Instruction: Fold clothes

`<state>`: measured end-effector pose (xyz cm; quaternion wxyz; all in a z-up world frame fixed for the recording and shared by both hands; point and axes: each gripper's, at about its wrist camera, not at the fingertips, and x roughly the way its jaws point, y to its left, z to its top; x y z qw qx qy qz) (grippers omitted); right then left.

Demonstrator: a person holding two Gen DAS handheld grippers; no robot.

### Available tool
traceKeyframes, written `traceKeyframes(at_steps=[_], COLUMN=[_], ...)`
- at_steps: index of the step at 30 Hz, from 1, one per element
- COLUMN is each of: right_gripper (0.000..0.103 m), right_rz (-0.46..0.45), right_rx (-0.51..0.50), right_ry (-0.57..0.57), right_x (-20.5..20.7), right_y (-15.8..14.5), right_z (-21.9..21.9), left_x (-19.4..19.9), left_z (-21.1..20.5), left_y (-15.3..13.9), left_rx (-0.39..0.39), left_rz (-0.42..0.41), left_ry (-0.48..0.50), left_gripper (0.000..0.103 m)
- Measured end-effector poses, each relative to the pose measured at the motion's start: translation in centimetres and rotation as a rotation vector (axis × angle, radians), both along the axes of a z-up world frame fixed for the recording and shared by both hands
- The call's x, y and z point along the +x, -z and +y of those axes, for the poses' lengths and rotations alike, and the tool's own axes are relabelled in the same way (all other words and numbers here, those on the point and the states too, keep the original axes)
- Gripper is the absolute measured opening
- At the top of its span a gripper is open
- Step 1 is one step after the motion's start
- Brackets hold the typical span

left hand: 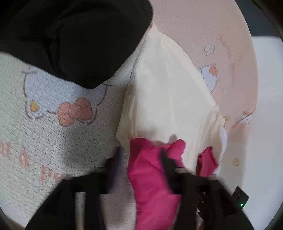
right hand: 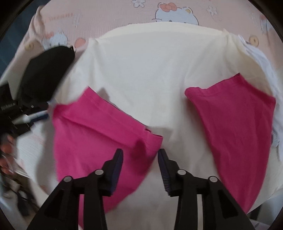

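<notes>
Lying spread on a pink cartoon-cat bedsheet [right hand: 109,12], the cream shirt [right hand: 150,70] has both magenta sleeves folded in over its body. The right gripper [right hand: 140,155] hovers just above the near part of the shirt with its jaws apart and nothing between them; the hem corner of the left magenta sleeve [right hand: 99,134] sits just beyond the gap, toward the left finger. The right magenta sleeve [right hand: 237,127] lies well to the right of those jaws.

In the left wrist view the left gripper [left hand: 141,159] sits at the shirt's edge, and a bunched magenta sleeve [left hand: 152,177] fills the space between its blurred fingers. Whether the jaws actually pinch the cloth I cannot tell. A black garment [left hand: 79,39] lies on the sheet at the far left, apart from the shirt's long edge. White cloth [right hand: 261,58] peeks from under the shirt's far right side.
</notes>
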<state>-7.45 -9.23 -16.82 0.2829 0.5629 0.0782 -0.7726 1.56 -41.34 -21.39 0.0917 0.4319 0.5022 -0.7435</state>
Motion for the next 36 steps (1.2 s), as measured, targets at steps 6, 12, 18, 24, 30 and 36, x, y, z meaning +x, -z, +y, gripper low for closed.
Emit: traceKeyframes(at_steps=[6, 12, 18, 24, 30, 36], right_gripper=[0.041, 0.041, 0.041, 0.041, 0.041, 0.040], right_rz=[-0.030, -0.063, -0.085, -0.076, -0.051, -0.041], right_rx=[-0.113, -0.162, -0.128, -0.116, -0.106, -0.061], right_ry=[-0.055, -0.148, -0.181, -0.200, -0.254, -0.261], right_x=[-2.6, -5.1, -5.8, -5.7, -5.1, -5.3], right_y=[-2.1, -2.5, -0.6, 0.7, 1.4, 2.3], right_z=[-3.0, -8.4, -11.8, -12.1, -12.4, -13.1], left_x=[-0.6, -2.1, -2.8, -4.1, -4.8, -4.8], left_z=[-0.4, 0.6, 1.7, 3.5, 4.7, 4.4], left_y=[1.3, 0.6, 1.0, 0.8, 1.0, 1.0], left_rx=[0.033, -0.063, -0.101, -0.220, -0.314, -0.386], left_rz=[-0.015, -0.046, -0.105, -0.123, -0.105, -0.117], left_ry=[-0.099, -0.047, 0.004, 0.050, 0.053, 0.073], left_gripper=[0.065, 0.065, 0.065, 0.065, 0.060, 0.037])
